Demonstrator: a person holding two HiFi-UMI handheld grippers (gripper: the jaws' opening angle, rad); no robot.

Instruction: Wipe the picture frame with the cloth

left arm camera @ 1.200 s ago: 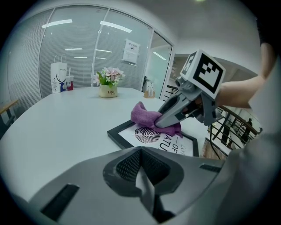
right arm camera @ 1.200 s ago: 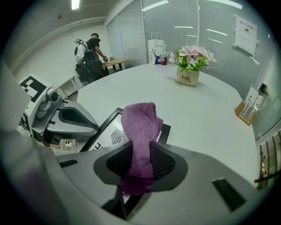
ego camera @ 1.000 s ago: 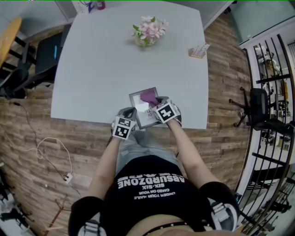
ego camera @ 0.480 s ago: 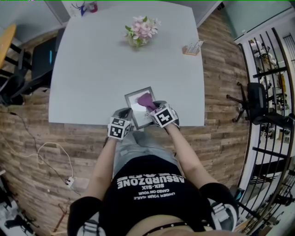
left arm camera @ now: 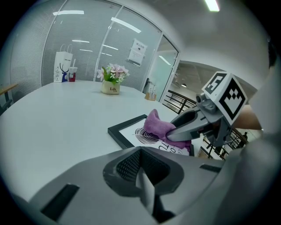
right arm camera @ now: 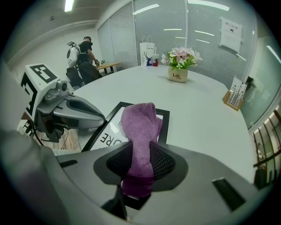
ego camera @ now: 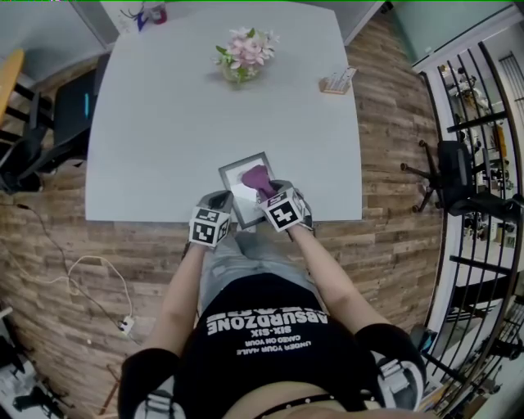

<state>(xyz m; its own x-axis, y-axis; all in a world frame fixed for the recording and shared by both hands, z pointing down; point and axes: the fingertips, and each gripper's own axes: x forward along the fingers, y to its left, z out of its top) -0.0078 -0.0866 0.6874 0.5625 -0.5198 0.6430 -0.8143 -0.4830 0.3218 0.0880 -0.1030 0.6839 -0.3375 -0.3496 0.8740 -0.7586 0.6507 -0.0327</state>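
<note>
A dark picture frame (ego camera: 237, 196) with a white print lies near the front edge of the grey table (ego camera: 164, 123). My right gripper (ego camera: 268, 191) is shut on a purple cloth (ego camera: 256, 176), whose free end rests on the frame's glass. In the right gripper view the cloth (right arm camera: 139, 127) rises from between the jaws of the right gripper (right arm camera: 138, 176), over the frame (right arm camera: 109, 118). My left gripper (ego camera: 219, 204) sits at the frame's near left corner. In the left gripper view the left gripper (left arm camera: 141, 171) has its jaws shut with nothing between them, beside the frame (left arm camera: 127, 132) and cloth (left arm camera: 156, 126).
A vase of pink flowers (ego camera: 240, 56) and a small card holder (ego camera: 336, 82) stand at the table's far side, and a white bag (ego camera: 143, 12) at its far corner. Chairs (ego camera: 49, 114) are at the left, a black railing (ego camera: 483, 164) at the right. A person (right arm camera: 85, 50) stands far off.
My right gripper has drawn the cloth a little toward the table's near edge across the frame. The left gripper has kept its place by the frame's corner.
</note>
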